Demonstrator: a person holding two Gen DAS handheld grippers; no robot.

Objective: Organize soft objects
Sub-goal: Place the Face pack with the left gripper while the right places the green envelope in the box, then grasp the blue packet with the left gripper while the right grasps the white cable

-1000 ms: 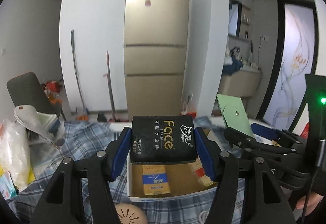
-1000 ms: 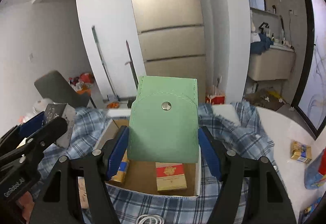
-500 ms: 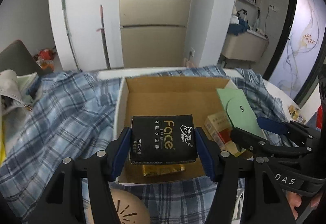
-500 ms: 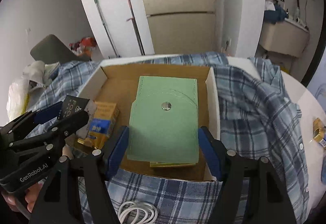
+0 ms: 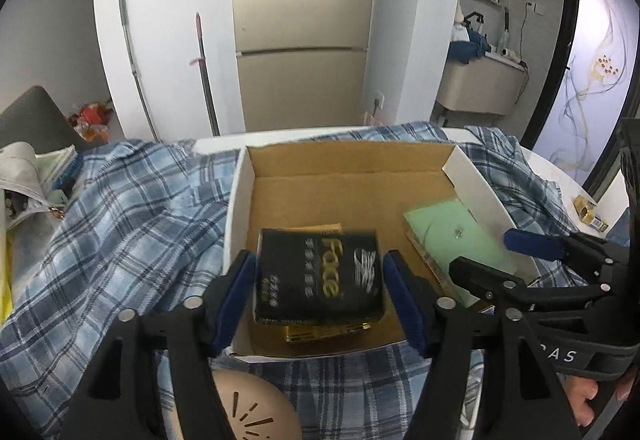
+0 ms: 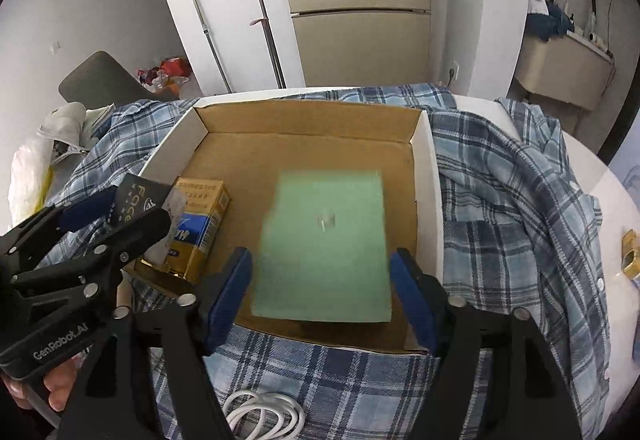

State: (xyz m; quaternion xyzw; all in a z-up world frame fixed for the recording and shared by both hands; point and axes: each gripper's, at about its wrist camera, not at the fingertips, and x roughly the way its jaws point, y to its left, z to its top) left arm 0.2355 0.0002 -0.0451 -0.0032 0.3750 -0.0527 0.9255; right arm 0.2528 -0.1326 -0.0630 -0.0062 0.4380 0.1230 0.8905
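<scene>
A black "Face" tissue pack (image 5: 319, 275) lies in the near left of an open cardboard box (image 5: 348, 164), on a gold pack (image 5: 320, 332). My left gripper (image 5: 320, 292) is open around it, blue pads clear of its sides. A green snap pouch (image 6: 325, 245) lies in the box's right half, blurred, over a flat pack. My right gripper (image 6: 320, 292) is open around its near end. The pouch (image 5: 456, 236) and right gripper (image 5: 516, 256) also show in the left wrist view. The left gripper (image 6: 100, 216) shows in the right wrist view.
The box (image 6: 430, 176) sits on a blue plaid shirt (image 6: 512, 200) over a white table. A gold-blue pack (image 6: 196, 224) lies in the box. A white cable (image 6: 260, 416) and a beige round device (image 5: 248, 412) lie near me. Bags (image 5: 24, 176) are at left.
Both grippers lowered toward the box and opened. The tissue pack and the green pouch left the jaws and now lie in the box.
</scene>
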